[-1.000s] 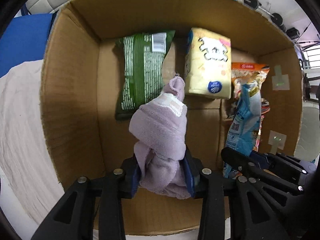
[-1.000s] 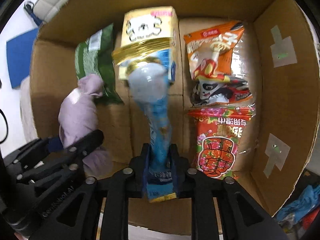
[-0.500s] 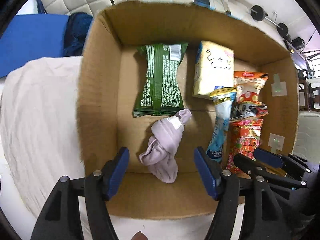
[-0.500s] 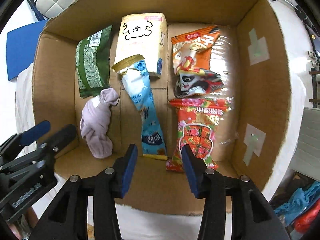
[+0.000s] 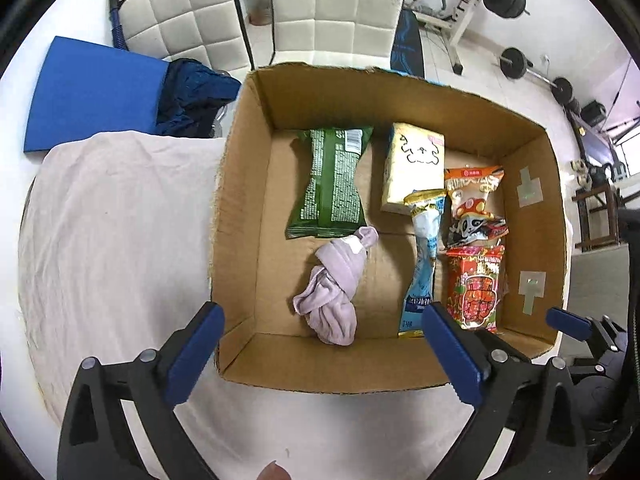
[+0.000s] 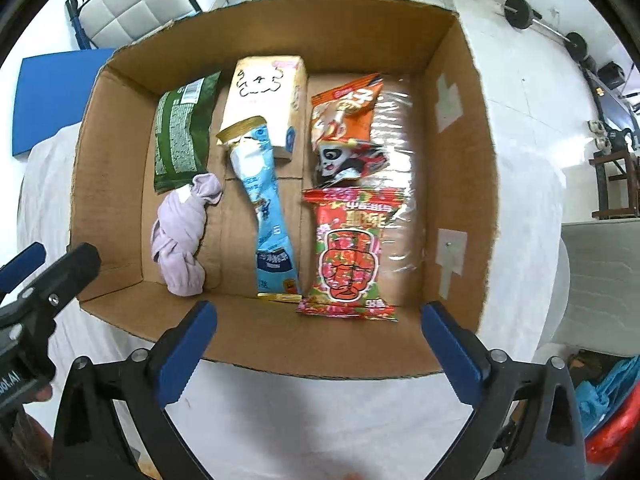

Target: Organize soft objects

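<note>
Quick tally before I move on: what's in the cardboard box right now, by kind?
Snack packets: 4, green, blue, orange panda, red
Cream carton-shaped pack: 1
Knotted lilac cloth: 1
Total: 6 in the cardboard box
Left gripper and right gripper: both open, holding nothing.

One cardboard box [image 6: 460, 152], five snack packets [image 6: 348, 252], one knotted lilac cloth [image 6: 182, 236], two hand-held grippers [image 6: 318, 344].

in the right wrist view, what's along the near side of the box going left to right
purple cloth → blue packet → red snack bag → bare box wall with tape patches
</note>
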{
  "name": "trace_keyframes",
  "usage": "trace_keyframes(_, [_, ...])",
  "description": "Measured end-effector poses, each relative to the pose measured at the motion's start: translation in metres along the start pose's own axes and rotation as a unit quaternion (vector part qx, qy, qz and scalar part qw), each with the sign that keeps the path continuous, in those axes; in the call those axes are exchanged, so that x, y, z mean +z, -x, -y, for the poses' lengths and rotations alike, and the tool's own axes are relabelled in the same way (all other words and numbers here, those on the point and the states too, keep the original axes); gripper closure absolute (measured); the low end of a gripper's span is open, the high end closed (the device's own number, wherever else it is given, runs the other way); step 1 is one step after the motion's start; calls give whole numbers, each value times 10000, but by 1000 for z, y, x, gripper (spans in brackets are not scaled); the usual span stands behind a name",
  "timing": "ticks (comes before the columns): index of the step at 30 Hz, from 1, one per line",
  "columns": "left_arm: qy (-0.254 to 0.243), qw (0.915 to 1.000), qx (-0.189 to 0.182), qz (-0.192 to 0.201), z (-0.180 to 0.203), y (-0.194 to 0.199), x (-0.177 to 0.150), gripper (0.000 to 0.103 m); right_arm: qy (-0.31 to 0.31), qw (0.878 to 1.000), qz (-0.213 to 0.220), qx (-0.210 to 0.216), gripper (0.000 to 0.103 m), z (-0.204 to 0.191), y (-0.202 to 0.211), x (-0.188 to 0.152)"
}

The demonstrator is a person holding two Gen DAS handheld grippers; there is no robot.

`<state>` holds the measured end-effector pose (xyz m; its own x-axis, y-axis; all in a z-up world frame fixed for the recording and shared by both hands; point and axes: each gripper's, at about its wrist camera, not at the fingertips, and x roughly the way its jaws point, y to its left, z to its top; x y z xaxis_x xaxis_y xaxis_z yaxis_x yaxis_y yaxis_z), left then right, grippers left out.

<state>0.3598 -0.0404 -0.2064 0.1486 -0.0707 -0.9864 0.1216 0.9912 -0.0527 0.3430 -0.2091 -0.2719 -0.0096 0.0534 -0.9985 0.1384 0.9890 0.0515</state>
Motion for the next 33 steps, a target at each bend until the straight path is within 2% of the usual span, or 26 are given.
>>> trace_keyframes(5, [-14,9997,187,172,1,8,-4,1,-76,9999,105,-22,0,9,15,-5])
trace_keyframes(10, [13,9994,204,271,4,18,-9,1,-91,9997,216,9,0,11,28,-11])
trace_keyframes(15, [60,9987,169,482,6,46,-19,1,-79,9988,471,68,0,12,56,-26])
trace_keyframes(21, [42,9939,227,1077,13,106,-50,1,-14,9939,1089,168,0,16,116,-69])
trace_keyframes(24, [52,9909,143,1339,15,138,-69,1,-9,9911,1311,235,0,19,142,-93])
trace_keyframes(33, [-25,9836,61,1805,22,215,-120,1,40,9813,1864,471,0,26,216,-164])
